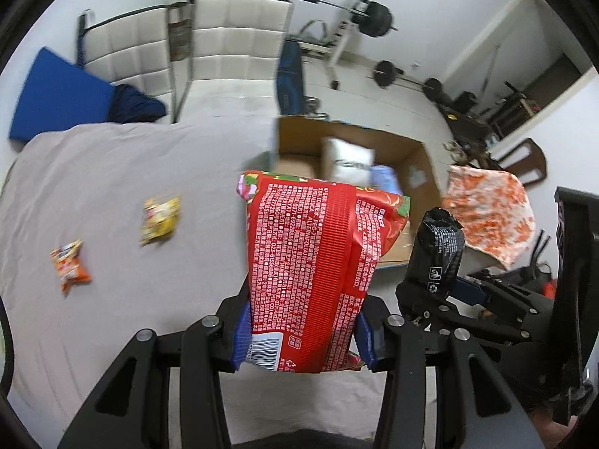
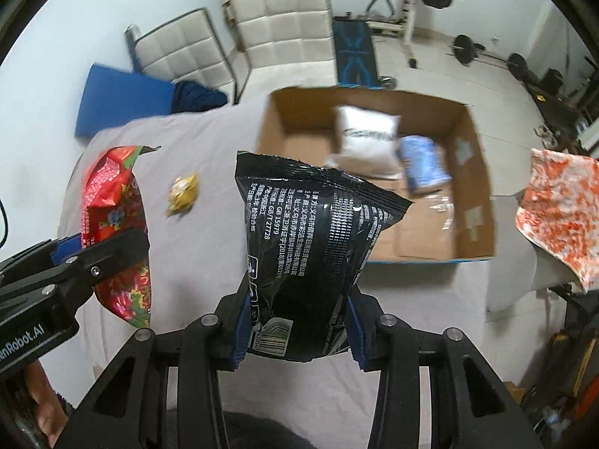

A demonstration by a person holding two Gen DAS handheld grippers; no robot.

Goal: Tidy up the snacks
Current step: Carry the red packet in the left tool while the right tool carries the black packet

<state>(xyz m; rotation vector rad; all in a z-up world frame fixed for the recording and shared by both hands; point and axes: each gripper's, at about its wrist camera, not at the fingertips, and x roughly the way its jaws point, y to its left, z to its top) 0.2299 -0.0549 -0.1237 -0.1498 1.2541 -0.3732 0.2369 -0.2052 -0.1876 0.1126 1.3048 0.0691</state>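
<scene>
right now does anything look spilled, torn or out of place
Nothing spilled or torn. The left claw holds a red bag, the right claw a black bag. A yellow packet and an orange packet lie outside the cardboard box.

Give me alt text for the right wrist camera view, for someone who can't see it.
The right claw grips a black snack bag above a grey-covered table, facing an open cardboard box holding a white bag and a blue pack. At left, the left claw holds a red bag; a yellow snack lies beyond.
</scene>
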